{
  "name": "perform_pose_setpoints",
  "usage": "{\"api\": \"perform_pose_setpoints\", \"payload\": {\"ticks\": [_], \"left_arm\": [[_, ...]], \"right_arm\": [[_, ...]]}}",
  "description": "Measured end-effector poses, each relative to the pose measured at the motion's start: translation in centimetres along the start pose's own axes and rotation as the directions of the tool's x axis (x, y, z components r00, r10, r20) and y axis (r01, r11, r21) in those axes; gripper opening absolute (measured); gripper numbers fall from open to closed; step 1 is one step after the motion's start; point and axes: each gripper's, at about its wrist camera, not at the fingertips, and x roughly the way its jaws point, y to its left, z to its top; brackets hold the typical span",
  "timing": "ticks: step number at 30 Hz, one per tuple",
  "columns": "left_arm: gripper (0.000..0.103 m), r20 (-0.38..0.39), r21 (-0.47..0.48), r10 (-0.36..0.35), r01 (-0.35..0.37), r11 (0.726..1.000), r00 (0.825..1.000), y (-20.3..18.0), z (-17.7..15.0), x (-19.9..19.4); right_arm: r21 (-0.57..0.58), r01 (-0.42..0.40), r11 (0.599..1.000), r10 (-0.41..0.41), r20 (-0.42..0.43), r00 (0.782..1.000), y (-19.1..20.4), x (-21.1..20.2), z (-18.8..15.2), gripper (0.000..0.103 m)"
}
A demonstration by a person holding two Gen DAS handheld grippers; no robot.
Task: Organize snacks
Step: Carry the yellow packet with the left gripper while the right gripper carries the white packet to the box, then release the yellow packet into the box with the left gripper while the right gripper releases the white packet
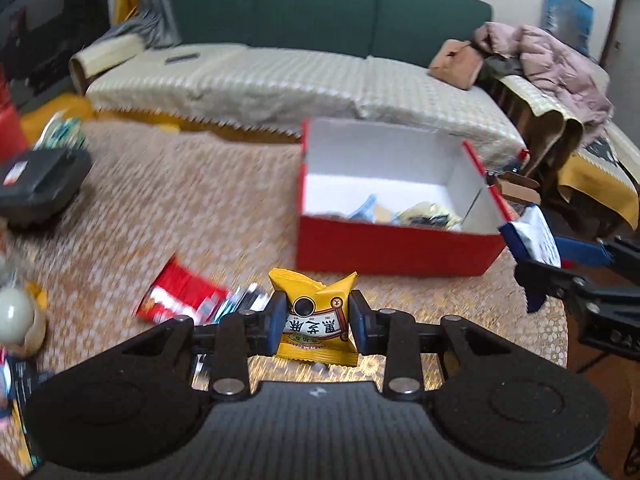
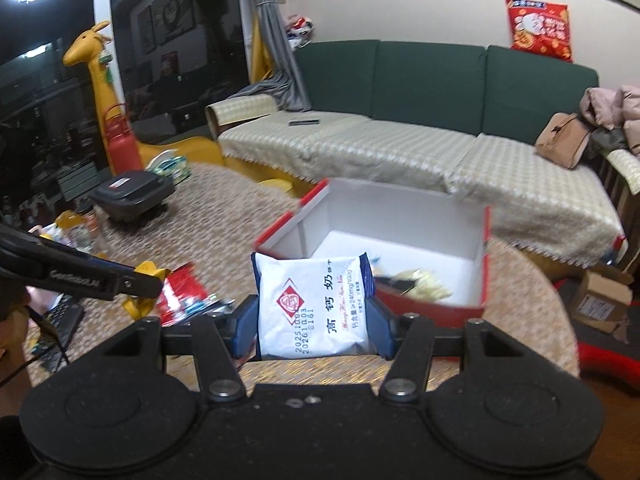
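The left claw [image 1: 317, 322] pinches a small yellow foil snack packet with black characters [image 1: 316, 316] between its blue pads, the packet upright and lifted off the round worktop with a woven beige cover [image 1: 180, 208]. At ten o'clock from this claw a red crinkled snack wrapper [image 1: 180, 294] lies on the worktop, touching a few blurred packets just beside it. At one o'clock stands an open red cardboard box with white inside walls [image 1: 396, 246], with a few snack packets lying on its floor.

The right claw [image 2: 314, 318] pinches a white snack packet with blue edges and a red diamond mark [image 2: 314, 306], held upright in front of the box's near left corner. At eleven o'clock from it, well apart, a black ribbed case [image 2: 130, 194] sits near the worktop's far edge. Beyond the worktop runs a green sofa with a pale checked cover [image 2: 360, 144].
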Motion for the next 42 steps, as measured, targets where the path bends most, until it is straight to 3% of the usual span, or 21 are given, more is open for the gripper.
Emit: {"api": "perform_pose_setpoints", "payload": {"ticks": [10,20,32,42], "left_arm": [[0.032,0.029,0.088,-0.038,0.035,0.995,0.999,-3.9,5.1,3.9],[0.032,-0.022,0.089,-0.049,0.051,0.995,0.999,-5.2,8.7,10.7],[0.033,-0.108,0.132,0.001,0.013,0.991,0.994,-5.7,8.6,17.6],[0.033,-0.126,0.145,0.015,0.003,0.989,0.992,-5.9,7.7,19.0]], "right_arm": [[-0.007,0.127,0.992,-0.127,-0.011,0.992,-4.7,3.8,2.7,0.056],[-0.011,0.184,0.983,-0.184,-0.085,0.979,-7.8,10.2,4.1,0.056],[0.010,0.181,0.983,-0.176,-0.205,0.963,-9.2,16.5,2.9,0.056],[-0.004,0.156,0.988,-0.153,-0.227,0.962,-8.9,17.4,2.6,0.056]]}}
